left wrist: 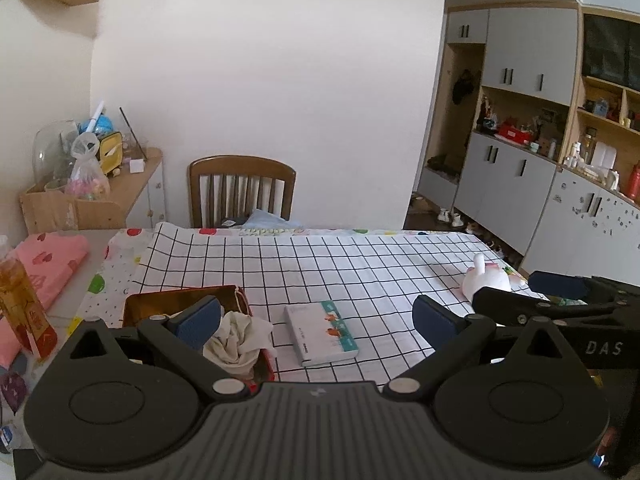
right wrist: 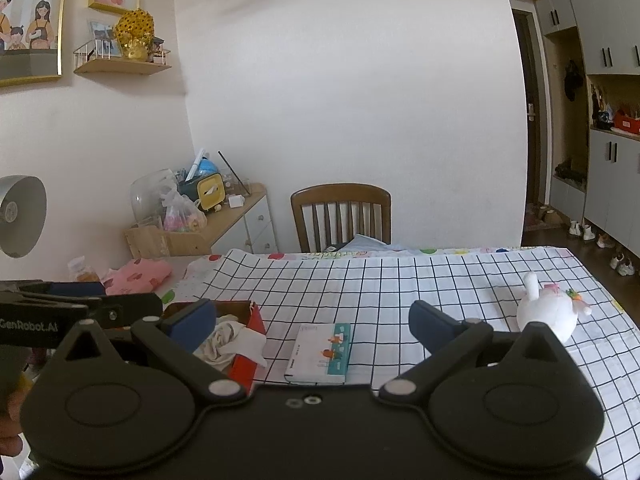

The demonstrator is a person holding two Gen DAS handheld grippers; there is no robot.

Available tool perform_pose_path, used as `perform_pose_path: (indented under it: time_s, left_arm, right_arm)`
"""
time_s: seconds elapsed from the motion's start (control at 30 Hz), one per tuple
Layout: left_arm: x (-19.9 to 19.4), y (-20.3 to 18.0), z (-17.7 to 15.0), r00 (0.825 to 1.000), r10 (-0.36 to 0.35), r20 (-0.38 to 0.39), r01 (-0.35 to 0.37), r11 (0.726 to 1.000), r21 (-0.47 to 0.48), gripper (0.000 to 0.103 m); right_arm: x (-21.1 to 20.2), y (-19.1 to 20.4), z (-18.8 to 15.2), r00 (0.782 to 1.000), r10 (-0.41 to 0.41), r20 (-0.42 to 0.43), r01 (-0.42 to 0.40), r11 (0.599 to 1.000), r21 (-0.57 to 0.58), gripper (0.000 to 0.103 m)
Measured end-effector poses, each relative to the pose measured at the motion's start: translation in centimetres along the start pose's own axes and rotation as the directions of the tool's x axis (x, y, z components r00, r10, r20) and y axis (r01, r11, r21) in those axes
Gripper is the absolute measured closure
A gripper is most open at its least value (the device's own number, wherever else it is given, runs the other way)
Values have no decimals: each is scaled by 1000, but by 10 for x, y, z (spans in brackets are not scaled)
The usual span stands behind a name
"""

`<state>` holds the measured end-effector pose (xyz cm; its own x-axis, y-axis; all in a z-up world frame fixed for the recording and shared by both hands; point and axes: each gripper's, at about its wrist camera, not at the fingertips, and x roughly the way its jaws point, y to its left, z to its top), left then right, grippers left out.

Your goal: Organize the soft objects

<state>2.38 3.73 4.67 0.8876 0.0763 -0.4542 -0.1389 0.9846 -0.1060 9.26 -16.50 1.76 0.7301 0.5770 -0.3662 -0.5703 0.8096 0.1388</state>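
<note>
I hold my left gripper (left wrist: 316, 318) above the near edge of the table, its two blue-padded fingers spread wide with nothing between them. My right gripper (right wrist: 312, 320) is the same, wide apart and empty, beside the left one.

The table carries a white cloth with black grid lines (left wrist: 320, 264), which reaches the far edge in front of a brown wooden chair (left wrist: 242, 188).

At the near left stands a red rectangular tin box (left wrist: 180, 300), and a crumpled cream cloth (left wrist: 236, 340) lies in it, hanging over its right rim. Just right of the box, near the front edge, a small white book with a teal stripe (left wrist: 322, 332) lies flat.

Far to the right, close to the right edge of the table, a white plush rabbit toy (right wrist: 548, 312) lies on the cloth. Between the book and the rabbit the cloth is bare, so there is room to move.

A folded pink fabric (left wrist: 52, 268) lies at the left edge, past the gridded cloth.
</note>
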Motion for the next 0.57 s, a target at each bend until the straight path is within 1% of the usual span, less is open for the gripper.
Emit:
perform_pose_path:
  time_s: [0.1,0.57]
  left_arm:
    - [0,-1,0,1000,3,2,-3,1000,11,0]
    - [1,-3,-1,1000,15,-14,-15,1000,5,0]
  right_arm:
    - [0,1,0,1000,4,0,-4,1000,-1,0]
    - [3,2,0,1000,6,-13,-6,1000,1,0]
